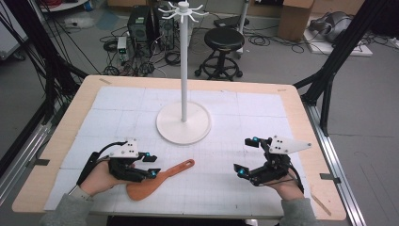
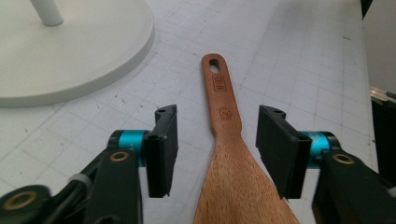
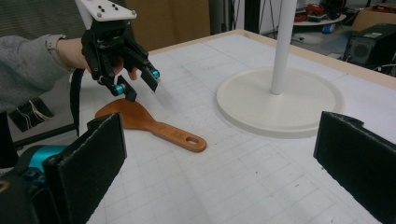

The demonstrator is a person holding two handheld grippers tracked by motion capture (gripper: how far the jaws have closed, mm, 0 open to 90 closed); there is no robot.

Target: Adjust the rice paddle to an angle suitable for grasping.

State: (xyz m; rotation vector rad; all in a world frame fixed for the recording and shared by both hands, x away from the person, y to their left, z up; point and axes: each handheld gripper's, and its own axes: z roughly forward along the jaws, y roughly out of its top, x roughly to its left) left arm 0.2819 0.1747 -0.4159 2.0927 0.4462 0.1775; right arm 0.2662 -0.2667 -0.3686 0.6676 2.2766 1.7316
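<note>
Two grippers sit over the near half of the table, one in each of the person's hands. Toward the near left, a wooden spatula point(image 1: 157, 180) lies flat on the white gridded mat point(image 1: 235, 188), its broad blade nearest the person and its handle slanting away to the right, the hanging hole at the far tip. The left gripper point(image 1: 151, 165) hangs just above the blade end, and in its own view the jaws stand apart on either side of the neck where handle widens into blade, clear gaps showing between each pad and the wood, so nothing is clamped. From the right gripper view the left gripper point(image 3: 140, 84) is tilted down over the blade with its fingers spread and lifted off the spatula point(image 3: 154, 126). The right gripper point(image 1: 246, 157) is well apart on the near right, over bare mat, its jaws wide open with nothing between them. A white stand point(image 1: 183, 123) with a round base rises at the middle of the table, beyond the spatula; the handle tip points roughly toward that base but stays clear of it. Grey sleeves point(image 1: 66, 214) enter from the near edge.
</note>
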